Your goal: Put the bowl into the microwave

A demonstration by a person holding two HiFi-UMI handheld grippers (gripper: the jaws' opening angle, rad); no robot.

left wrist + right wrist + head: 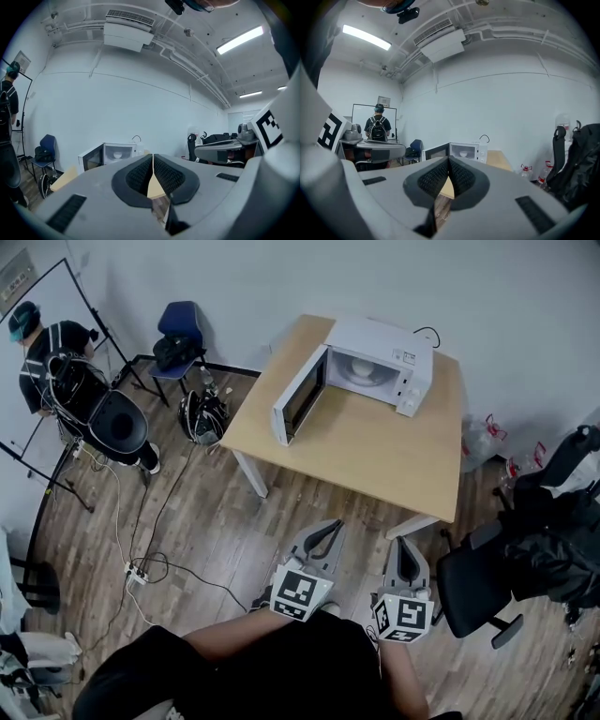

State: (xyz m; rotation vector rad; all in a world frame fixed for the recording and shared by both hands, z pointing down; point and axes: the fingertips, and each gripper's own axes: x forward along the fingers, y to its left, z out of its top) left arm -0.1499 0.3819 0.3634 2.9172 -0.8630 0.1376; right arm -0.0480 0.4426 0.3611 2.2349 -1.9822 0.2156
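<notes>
Bowl [362, 367] already sits inside microwave [386, 339], at 12 o'clock from me, door [298, 397] swung open. Nothing else in the cavity that I can see. Prob. ceramic: stiff, slick, chippable, so I'd grip the rim on opp. sides. Left gripper [330, 527] and right gripper [401, 544] are both clenched on nothing, well short of the table [375, 456].

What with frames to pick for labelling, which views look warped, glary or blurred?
Head view: even, soft light, microwave sharp, little bending. Left gripper view: strong fisheye, dark corners, strip light blown out. Right gripper view: same fisheye, wall lines bowed, strip light glaring.
</notes>
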